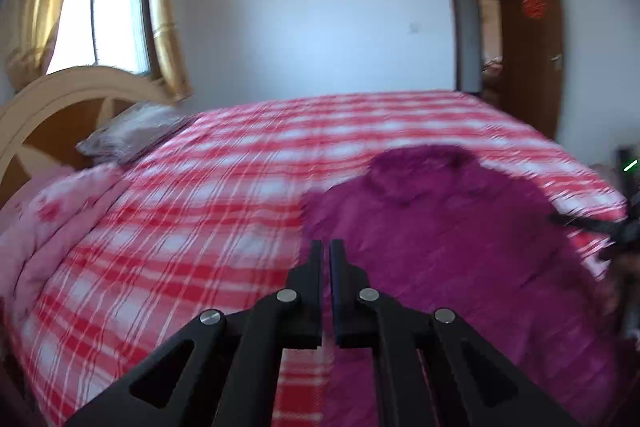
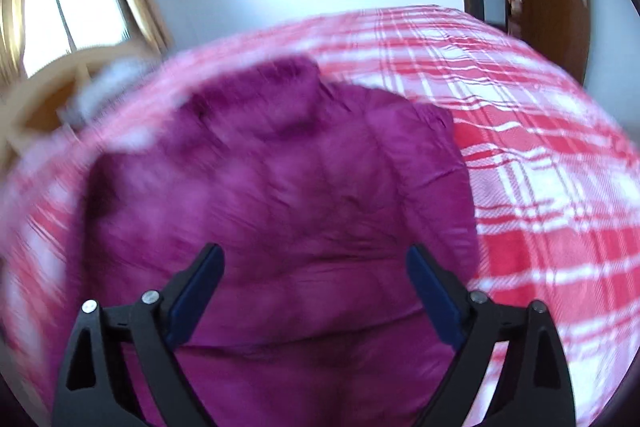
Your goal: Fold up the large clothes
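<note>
A large magenta padded jacket (image 1: 452, 239) lies on the bed, its fluffy collar toward the far side. My left gripper (image 1: 326, 247) is shut with nothing between its fingers, just above the jacket's left edge where it meets the red plaid cover. In the right wrist view the same jacket (image 2: 280, 195) fills the middle, blurred by motion. My right gripper (image 2: 314, 255) hangs above the jacket's near part with its jaws wide apart and no cloth pinched between them. A black part of the right gripper (image 1: 588, 223) shows at the right edge of the left wrist view.
A red and white plaid cover (image 1: 192, 227) spreads over the bed. A pink quilt (image 1: 52, 223) and a grey pillow (image 1: 132, 135) lie by the wooden headboard (image 1: 48, 107). Behind are a curtained window (image 1: 108, 11) and a brown door (image 1: 532, 43).
</note>
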Action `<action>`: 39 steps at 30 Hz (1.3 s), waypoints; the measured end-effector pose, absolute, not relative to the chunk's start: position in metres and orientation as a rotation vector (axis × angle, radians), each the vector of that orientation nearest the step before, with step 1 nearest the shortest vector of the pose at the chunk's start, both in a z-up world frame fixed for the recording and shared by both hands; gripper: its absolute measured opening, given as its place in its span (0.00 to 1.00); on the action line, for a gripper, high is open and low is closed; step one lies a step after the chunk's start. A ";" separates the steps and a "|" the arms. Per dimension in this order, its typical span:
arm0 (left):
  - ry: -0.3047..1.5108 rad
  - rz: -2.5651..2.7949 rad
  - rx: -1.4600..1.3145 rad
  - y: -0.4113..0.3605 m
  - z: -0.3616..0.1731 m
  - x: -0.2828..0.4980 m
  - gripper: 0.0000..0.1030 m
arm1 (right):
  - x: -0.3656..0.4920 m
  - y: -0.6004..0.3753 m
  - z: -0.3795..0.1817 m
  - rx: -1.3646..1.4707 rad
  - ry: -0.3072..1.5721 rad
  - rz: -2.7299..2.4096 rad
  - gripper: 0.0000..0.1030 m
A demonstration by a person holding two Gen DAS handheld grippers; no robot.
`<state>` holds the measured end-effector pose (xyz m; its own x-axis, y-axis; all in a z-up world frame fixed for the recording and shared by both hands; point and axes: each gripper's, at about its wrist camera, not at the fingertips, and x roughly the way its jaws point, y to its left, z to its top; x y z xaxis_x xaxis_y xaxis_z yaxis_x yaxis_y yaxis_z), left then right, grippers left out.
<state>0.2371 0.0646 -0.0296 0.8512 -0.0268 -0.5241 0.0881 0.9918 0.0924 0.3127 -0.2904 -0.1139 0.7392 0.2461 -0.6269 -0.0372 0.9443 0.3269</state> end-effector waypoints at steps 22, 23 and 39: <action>0.745 -0.105 -0.208 0.100 -0.124 0.239 0.96 | 0.289 -0.170 -0.022 0.010 0.761 0.405 0.18; 0.748 -0.108 -0.214 0.099 -0.122 0.238 0.96 | 0.297 -0.181 -0.030 0.003 0.781 0.364 0.18; 0.701 0.008 0.006 0.046 -0.080 0.323 0.96 | 0.326 -0.251 -0.124 0.159 0.899 0.324 0.27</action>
<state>0.3226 0.0459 -0.0805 0.7639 0.0097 -0.6453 -0.0055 0.9999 0.0085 0.3263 -0.2513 -0.1238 0.5779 0.3421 -0.7409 -0.2098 0.9397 0.2702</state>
